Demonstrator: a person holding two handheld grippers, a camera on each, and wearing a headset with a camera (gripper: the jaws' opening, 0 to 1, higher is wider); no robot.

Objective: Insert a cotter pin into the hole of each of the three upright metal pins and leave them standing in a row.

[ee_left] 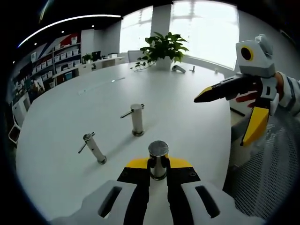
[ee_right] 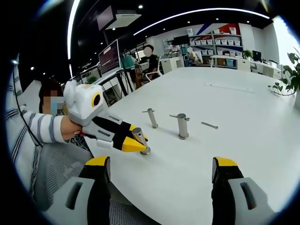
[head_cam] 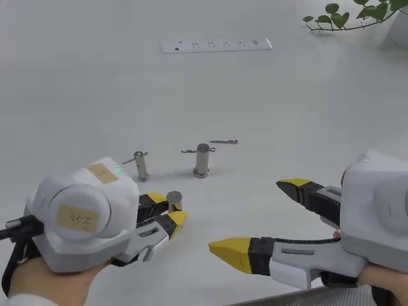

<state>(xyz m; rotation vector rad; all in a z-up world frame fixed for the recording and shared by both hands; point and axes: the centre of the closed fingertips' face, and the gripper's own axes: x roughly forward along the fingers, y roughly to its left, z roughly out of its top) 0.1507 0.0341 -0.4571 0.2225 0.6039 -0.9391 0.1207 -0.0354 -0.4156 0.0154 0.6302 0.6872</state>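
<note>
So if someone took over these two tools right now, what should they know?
Left gripper: jaws shut on the near pin, upright on the table, no cotter pin in it.
Right gripper: open, empty.
Done: far-left pin and far-right pin each carry a cotter pin.
Left: fetch the loose cotter pin lying beyond them and fit it into the near pin.

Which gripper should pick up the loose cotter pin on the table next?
Right. The right gripper is open and empty; the left gripper is shut on the bare metal pin. The cotter pin lies loose ahead.
</note>
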